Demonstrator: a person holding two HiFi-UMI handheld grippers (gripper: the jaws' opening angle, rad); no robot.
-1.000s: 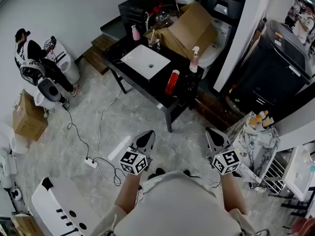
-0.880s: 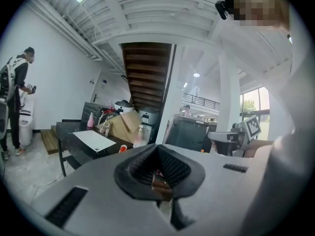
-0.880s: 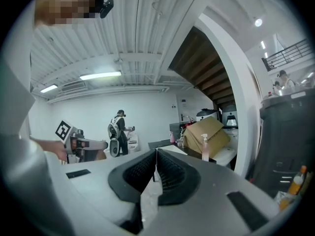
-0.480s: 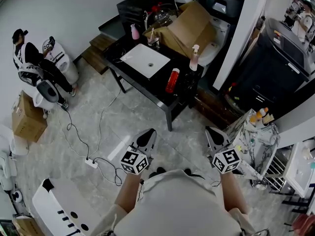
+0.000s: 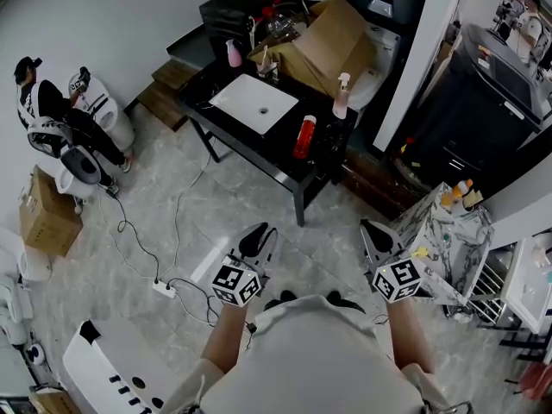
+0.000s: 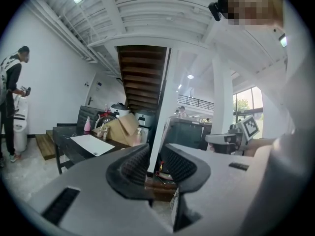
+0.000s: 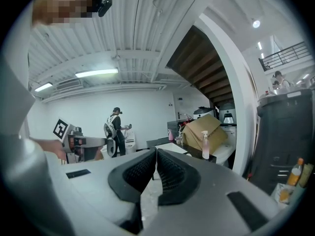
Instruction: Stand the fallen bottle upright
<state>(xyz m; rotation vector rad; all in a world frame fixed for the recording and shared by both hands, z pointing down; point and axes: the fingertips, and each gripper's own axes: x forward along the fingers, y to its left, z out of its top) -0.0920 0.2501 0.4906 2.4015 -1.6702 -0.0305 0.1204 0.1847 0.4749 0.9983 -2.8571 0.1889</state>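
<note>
Red bottle point(image 5: 303, 137) lies flat, upper centre, by black tabletop point(image 5: 280, 153) front edge, right of sink point(image 5: 254, 104). Open marble floor point(image 5: 233, 222) btwn. L gripper point(image 5: 256, 241) fingers just been opening, slightly apart, empty; R gripper point(image 5: 378, 235) fingers together, empty.

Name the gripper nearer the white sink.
Left. The left gripper, whose empty jaws have just been opening, is in line with the sink, on its near side; the right gripper is farther off to the right.

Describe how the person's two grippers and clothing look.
The left gripper and right gripper are grey, with pointed jaws lined by black ribbed pads; each bears a white cube with black square markers. The left's jaws have just been opening, nothing between them. The person wears a light top.
</note>
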